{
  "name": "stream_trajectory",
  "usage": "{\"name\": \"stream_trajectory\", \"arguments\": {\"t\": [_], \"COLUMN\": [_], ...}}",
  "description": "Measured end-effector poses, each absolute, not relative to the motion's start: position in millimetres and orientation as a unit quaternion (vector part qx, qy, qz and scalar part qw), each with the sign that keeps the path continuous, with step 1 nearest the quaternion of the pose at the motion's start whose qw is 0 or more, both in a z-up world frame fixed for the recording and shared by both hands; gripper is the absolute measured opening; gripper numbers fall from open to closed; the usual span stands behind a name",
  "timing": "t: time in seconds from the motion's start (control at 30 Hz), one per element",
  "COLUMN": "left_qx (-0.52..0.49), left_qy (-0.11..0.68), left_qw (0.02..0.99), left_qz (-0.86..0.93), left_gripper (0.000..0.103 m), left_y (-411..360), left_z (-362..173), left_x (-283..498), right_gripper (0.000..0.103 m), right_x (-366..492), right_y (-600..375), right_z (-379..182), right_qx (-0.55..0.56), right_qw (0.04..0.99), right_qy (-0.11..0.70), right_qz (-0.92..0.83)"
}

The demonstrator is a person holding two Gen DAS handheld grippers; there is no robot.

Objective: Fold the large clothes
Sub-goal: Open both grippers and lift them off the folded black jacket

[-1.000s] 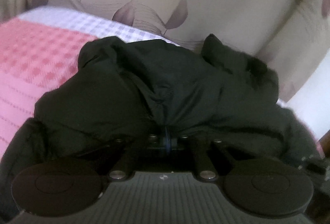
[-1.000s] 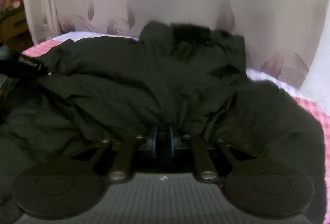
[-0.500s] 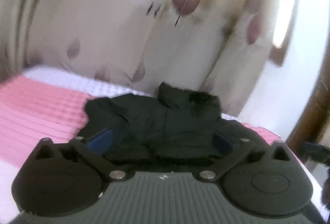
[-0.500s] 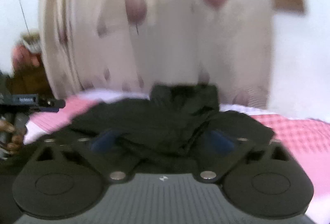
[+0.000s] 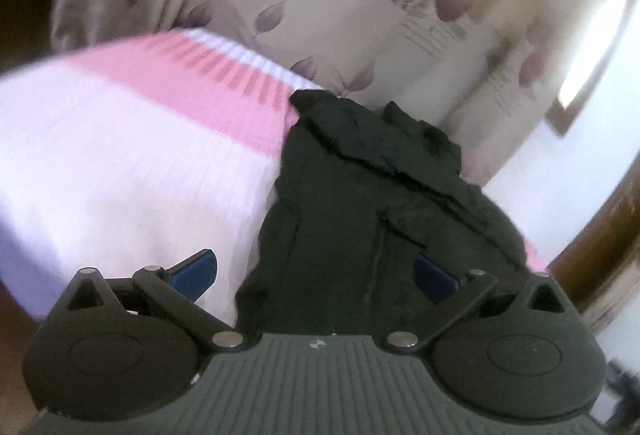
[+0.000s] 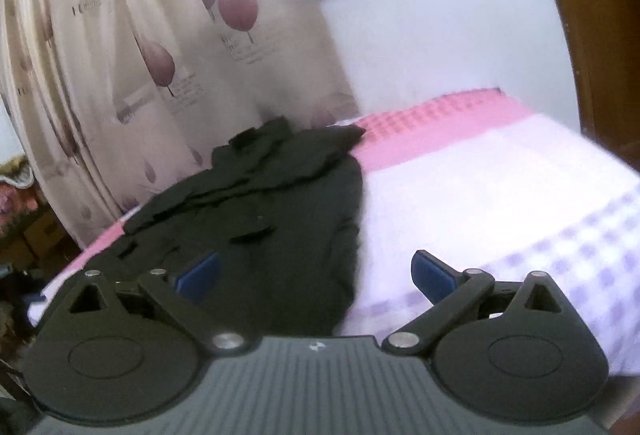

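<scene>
1. I am holding my left tongs [image 5: 314, 271] with the blue pads spread wide apart, nothing between them; over the last moment they have been opening off the cloth.
2. My right tongs [image 6: 316, 273] are likewise standing fully apart and empty, having just been opening too.
3. The black jacket [image 5: 372, 203] is lying on the bed [image 5: 120, 171], on the pink and white checked cover, near the leaf-print curtain [image 5: 360, 3]. It is lying in a long narrow shape, collar end towards the curtain, with flaps gathered across the upper part.
4. In the right wrist view the jacket [image 6: 272, 211] is sitting ahead and to the left of my tongs, with bare bed [image 6: 500, 195] to the right.
5. Judging from this, I am standing between folds: a fold seems laid down and released, and I am looking the garment over from a little way back.
6. The next move is probably calling for both tongs to come in at the near hem, one at each corner, closing on the cloth and carrying it towards the collar, keeping the edges even so the bulky fabric does not slump.
</scene>
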State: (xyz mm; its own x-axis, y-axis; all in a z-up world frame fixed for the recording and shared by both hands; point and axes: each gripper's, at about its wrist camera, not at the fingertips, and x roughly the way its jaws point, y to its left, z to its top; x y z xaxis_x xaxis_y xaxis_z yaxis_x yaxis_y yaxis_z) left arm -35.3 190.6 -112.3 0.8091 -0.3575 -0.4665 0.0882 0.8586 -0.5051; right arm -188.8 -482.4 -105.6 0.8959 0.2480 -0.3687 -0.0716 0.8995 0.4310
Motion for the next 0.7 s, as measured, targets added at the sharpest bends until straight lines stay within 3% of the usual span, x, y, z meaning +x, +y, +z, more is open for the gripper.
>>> {"name": "stream_trajectory", "arguments": {"t": [0.23,0.37,0.43,0.53,0.7], "left_qx": [-0.268,-0.228,-0.199,-0.137,-0.075], "left_qy": [0.321,0.328,0.329,0.327,0.327], "left_qw": [0.89,0.898,0.906,0.925,0.935], "left_qz": [-0.184,-0.185,-0.176,-0.139,-0.114], "left_gripper": [0.103,0.102,0.096,0.078,0.077], "left_y": [186,173,163,145,130], "left_z": [-138,-141,-139,-136,-136], "left_x": [-43,-44,-45,-50,-54], "right_gripper": [0.102,0.078,0.046,0.038,0.037], "right_x": [-175,-167,-159,-157,-161], "right_y": [-470,-455,-451,-448,-446], "right_z": [-132,-139,-141,-145,-144], "right_qx": [0.282,0.29,0.305,0.313,0.295], "right_qw": [0.918,0.91,0.902,0.9,0.906], "right_qy": [0.246,0.26,0.273,0.273,0.275], "right_qz": [0.13,0.142,0.139,0.133,0.127]}}
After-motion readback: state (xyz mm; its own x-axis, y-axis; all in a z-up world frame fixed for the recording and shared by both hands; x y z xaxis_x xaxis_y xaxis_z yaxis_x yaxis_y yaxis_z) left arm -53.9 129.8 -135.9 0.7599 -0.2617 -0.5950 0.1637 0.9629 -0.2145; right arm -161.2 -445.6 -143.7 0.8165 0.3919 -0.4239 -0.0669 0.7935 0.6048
